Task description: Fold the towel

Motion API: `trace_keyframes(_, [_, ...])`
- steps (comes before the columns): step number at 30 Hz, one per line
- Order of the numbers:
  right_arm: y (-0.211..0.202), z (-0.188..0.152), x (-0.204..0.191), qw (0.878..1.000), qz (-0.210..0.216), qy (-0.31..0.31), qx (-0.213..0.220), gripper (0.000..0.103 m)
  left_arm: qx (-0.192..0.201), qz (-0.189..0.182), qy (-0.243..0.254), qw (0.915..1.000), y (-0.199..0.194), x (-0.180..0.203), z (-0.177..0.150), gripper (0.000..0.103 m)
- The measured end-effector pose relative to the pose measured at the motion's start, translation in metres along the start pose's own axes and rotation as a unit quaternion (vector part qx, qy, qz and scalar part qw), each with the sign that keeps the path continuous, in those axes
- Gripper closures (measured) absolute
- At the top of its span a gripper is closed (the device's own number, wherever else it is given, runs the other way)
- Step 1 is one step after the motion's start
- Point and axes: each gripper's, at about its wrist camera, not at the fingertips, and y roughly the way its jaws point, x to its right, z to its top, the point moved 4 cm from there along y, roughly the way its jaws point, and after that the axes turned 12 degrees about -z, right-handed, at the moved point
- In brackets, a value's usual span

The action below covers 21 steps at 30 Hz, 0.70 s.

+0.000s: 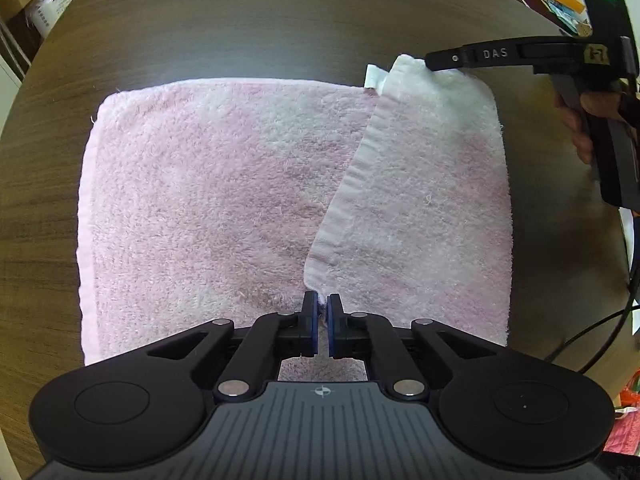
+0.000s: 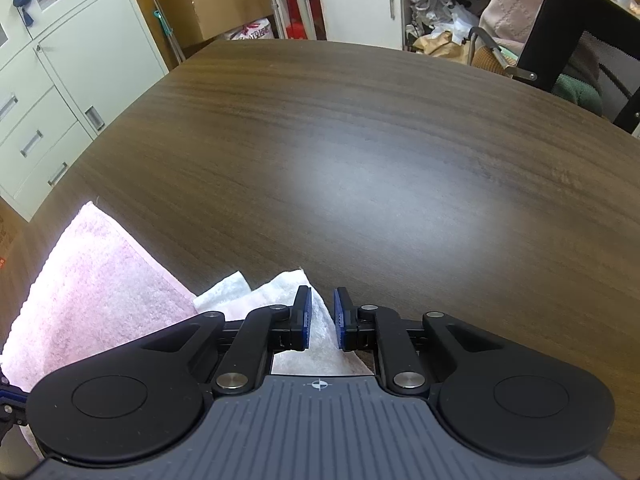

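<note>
A pink towel [image 1: 224, 200] lies flat on the dark wooden table [image 1: 240, 20]. Its right part is folded over as a paler flap [image 1: 432, 200] with a slanting hemmed edge. My left gripper [image 1: 322, 308] is shut on the near corner of that flap. At the flap's far corner my right gripper [image 1: 430, 62] comes in from the right, held by a hand [image 1: 580, 120]. In the right wrist view the right gripper [image 2: 322, 312] has its blue pads pinched on the white corner, and the rest of the towel [image 2: 92, 280] stretches to the left. A white label [image 1: 374, 76] sticks out beside that corner.
Bare table [image 2: 360, 160] stretches beyond the towel. Grey cabinets [image 2: 60, 80] stand past the table's left edge. A black office chair [image 2: 580, 48] with a seated person is at the far right. Cables [image 1: 600, 328] hang by the table's right edge.
</note>
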Motion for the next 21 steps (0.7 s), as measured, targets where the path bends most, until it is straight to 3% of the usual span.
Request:
trace_keyframes(4, [0.004,0.004,-0.001,1.000,-0.004,-0.002,0.002,0.089,0.004,-0.004,-0.002,1.0000,-0.001,0.002,0.001,0.099])
trace_keyframes(11, [0.011,0.006,-0.014,0.999,0.004,-0.032,-0.015,0.076,-0.007,-0.005,-0.009,0.9999,0.004,-0.001,0.000,0.099])
trace_keyframes(15, [0.012,0.008,-0.020,0.999,0.009,-0.035,-0.014,0.076,-0.014,-0.001,-0.017,0.9998,0.006,-0.006,-0.001,0.098])
trace_keyframes(16, [0.012,0.008,-0.021,0.999,0.010,-0.038,-0.013,0.077,-0.017,0.000,-0.019,0.9997,0.008,-0.007,-0.002,0.097])
trace_keyframes(18, [0.013,0.008,-0.023,0.999,0.013,-0.038,-0.013,0.095,-0.024,0.003,-0.021,0.9995,0.012,-0.008,-0.003,0.097])
trace_keyframes(21, [0.012,0.006,-0.024,0.999,0.023,-0.032,-0.010,0.100,-0.015,-0.001,-0.036,0.9992,0.012,-0.011,-0.004,0.099])
